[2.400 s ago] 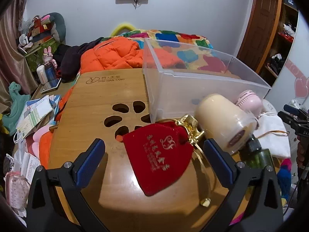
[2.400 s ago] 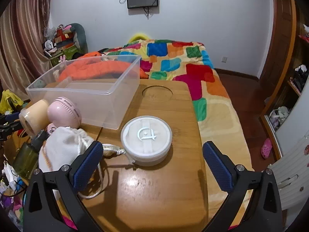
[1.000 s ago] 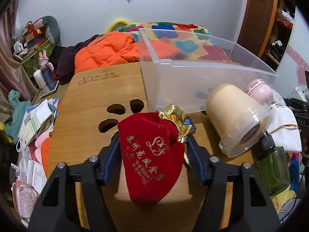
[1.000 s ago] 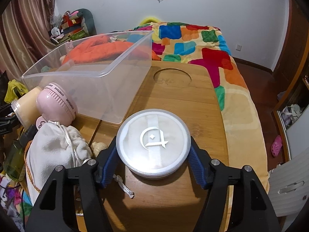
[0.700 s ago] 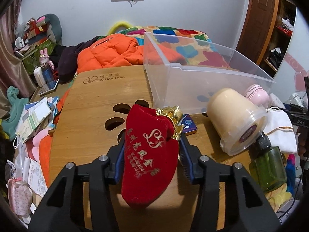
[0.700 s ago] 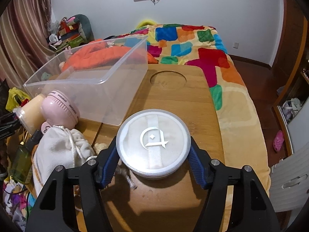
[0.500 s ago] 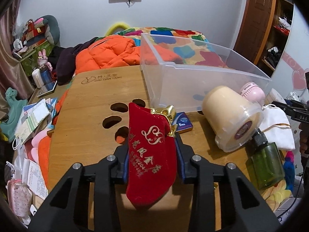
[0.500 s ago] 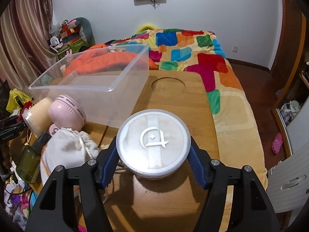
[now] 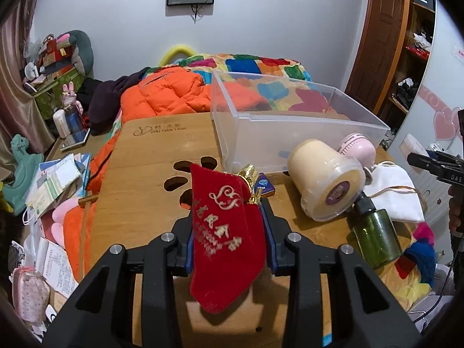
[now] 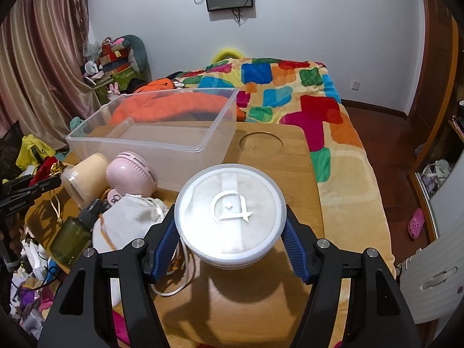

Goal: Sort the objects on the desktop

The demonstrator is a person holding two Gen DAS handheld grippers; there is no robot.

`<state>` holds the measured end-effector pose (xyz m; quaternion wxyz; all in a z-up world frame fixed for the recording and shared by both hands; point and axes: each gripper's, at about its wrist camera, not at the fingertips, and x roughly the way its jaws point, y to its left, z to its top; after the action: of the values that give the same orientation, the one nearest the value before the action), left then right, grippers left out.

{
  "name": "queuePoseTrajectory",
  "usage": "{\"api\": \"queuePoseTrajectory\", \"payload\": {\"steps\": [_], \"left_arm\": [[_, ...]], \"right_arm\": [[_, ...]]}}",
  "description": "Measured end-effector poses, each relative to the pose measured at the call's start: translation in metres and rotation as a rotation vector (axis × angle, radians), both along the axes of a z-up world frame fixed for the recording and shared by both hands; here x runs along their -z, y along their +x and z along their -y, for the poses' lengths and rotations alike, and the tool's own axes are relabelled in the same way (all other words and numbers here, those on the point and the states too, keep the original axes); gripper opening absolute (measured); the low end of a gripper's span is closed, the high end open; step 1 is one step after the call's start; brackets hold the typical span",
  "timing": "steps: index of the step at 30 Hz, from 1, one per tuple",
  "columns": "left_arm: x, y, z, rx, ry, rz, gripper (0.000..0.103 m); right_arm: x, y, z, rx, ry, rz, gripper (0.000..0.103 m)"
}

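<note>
Left gripper (image 9: 229,226): jaws drawn close together, blue pads pressing both sides of a red velvet pouch (image 9: 227,232). The pouch carries gold lettering and a gold-trimmed neck; it hangs clear of the wooden table (image 9: 150,174), its lower tip drooping below the fingers.

Right gripper (image 10: 230,232): jaws about half open, pads clamped on opposite sides of a round white container (image 10: 230,211) with a translucent lid and a raised logo. The container is off the table top; its shadow falls on the wood beneath.

Clear plastic bin (image 9: 290,121) sits on the far part of the table, with nothing visible inside it. In the right wrist view the bin (image 10: 162,136) lies ahead and to the left of the held container.

Against the bin's near wall, in the left wrist view: a small blue box (image 9: 265,185) just behind the pouch; a cream jar (image 9: 324,182) lying on its side; a pink round device (image 9: 358,148) behind the jar; a white drawstring bag (image 9: 394,194) to the right; a green bottle (image 9: 377,240) with a black cap, lying with the cap touching the jar.

A bed with a patchwork blanket (image 10: 290,87) lies beyond the table.
</note>
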<state>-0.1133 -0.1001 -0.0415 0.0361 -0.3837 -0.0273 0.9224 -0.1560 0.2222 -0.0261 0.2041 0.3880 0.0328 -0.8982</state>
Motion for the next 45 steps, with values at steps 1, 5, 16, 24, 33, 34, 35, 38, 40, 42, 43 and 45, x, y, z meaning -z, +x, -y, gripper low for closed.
{"api": "queuePoseTrajectory", "payload": {"steps": [1,5,16,24,33,34,35,38,40,42,43,45], "left_arm": [[-0.001,0.002,-0.001,0.003,0.001,-0.002,0.036],[-0.008,0.011,-0.004,0.01,-0.005,-0.027,0.033],[-0.019,0.013,-0.008,0.002,0.04,-0.071,0.024],[-0.039,0.028,-0.013,0.024,0.057,-0.132,0.019],[-0.067,0.035,-0.01,0.043,0.063,-0.199,0.01],[-0.071,0.035,-0.011,0.046,0.058,-0.207,0.01],[-0.071,0.034,-0.011,0.052,0.059,-0.207,0.01],[-0.067,0.026,-0.019,0.081,0.039,-0.18,0.013],[-0.059,0.02,-0.026,0.094,0.017,-0.158,0.018],[-0.048,0.016,-0.031,0.106,0.022,-0.131,0.038],[-0.044,0.015,-0.034,0.11,0.024,-0.125,0.043],[-0.034,0.01,-0.039,0.121,0.028,-0.098,0.052]], "right_arm": [[-0.001,0.002,0.0,-0.002,-0.002,-0.003,0.062],[-0.004,0.009,-0.001,-0.009,-0.008,-0.012,0.062],[-0.007,0.019,0.0,-0.03,-0.009,-0.028,0.062],[-0.009,0.019,0.008,-0.054,-0.02,-0.031,0.062],[-0.007,0.017,0.017,-0.084,-0.031,-0.027,0.062],[-0.007,0.016,0.017,-0.085,-0.03,-0.028,0.062],[-0.007,0.016,0.017,-0.085,-0.029,-0.029,0.062],[-0.009,0.015,0.016,-0.081,-0.036,-0.032,0.062],[-0.009,0.014,0.016,-0.08,-0.042,-0.033,0.062],[-0.01,0.013,0.017,-0.083,-0.044,-0.033,0.062],[-0.009,0.014,0.018,-0.086,-0.042,-0.032,0.062],[-0.008,0.014,0.018,-0.089,-0.036,-0.029,0.062]]}}
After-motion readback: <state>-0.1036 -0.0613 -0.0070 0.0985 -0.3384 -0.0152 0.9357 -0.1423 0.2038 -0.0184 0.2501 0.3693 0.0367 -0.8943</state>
